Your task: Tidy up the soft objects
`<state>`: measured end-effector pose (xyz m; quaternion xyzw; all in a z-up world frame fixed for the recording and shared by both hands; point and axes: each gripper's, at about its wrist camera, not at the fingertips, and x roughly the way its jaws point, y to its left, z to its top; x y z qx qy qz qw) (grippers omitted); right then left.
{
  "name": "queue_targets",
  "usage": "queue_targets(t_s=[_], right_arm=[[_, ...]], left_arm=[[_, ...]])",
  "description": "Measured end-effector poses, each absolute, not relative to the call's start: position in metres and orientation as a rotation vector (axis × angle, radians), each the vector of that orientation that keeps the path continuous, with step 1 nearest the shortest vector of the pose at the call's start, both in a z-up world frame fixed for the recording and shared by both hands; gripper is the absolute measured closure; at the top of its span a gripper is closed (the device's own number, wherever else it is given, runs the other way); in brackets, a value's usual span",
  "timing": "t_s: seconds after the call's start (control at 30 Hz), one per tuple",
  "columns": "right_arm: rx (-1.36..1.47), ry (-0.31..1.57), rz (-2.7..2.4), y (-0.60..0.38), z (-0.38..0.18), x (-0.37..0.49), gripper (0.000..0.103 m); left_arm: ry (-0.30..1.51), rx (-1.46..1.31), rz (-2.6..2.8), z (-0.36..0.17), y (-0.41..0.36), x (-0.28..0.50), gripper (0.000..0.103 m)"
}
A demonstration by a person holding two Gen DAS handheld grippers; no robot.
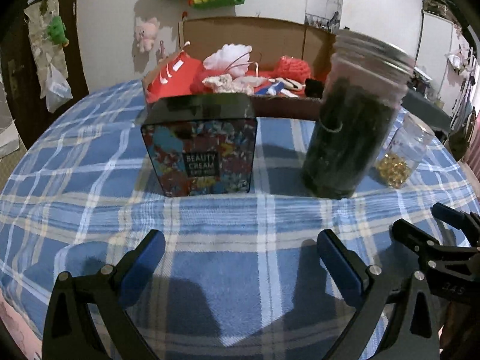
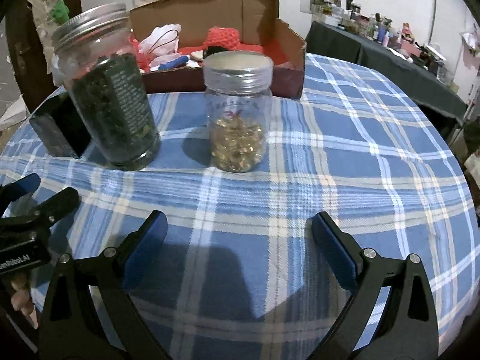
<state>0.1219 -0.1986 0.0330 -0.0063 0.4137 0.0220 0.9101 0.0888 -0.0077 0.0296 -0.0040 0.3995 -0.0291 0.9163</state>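
Your soft things point(image 1: 231, 66) lie in the cardboard box point(image 1: 258, 34) at the far side of the desk point(image 2: 360, 150). Nearer stand a tin point(image 1: 201, 156), a dark jar point(image 2: 115, 108) and a small jar point(image 2: 238, 120). Your left tool point(image 1: 240, 247) and right tool point(image 2: 238, 234) are both spread wide, holding nothing.

blue plaid tablecloth point(image 2: 345, 156), red-lined cardboard box point(image 2: 210, 3)

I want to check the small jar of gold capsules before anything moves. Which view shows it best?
The right wrist view: the small jar stands whole and centred, lid and golden contents clear. In the left wrist view it sits near the right edge, partly hidden behind the tall dark jar.
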Motion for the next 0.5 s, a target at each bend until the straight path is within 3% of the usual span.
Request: queue_targets(t_s=[0.5], right_arm=[[-0.011,0.855,0.031,-0.1989,0.0320,0.1226,0.003]], left_arm=[[0.846,0.020,-0.023,0.0257,-0.0109,0.0917,0.000]])
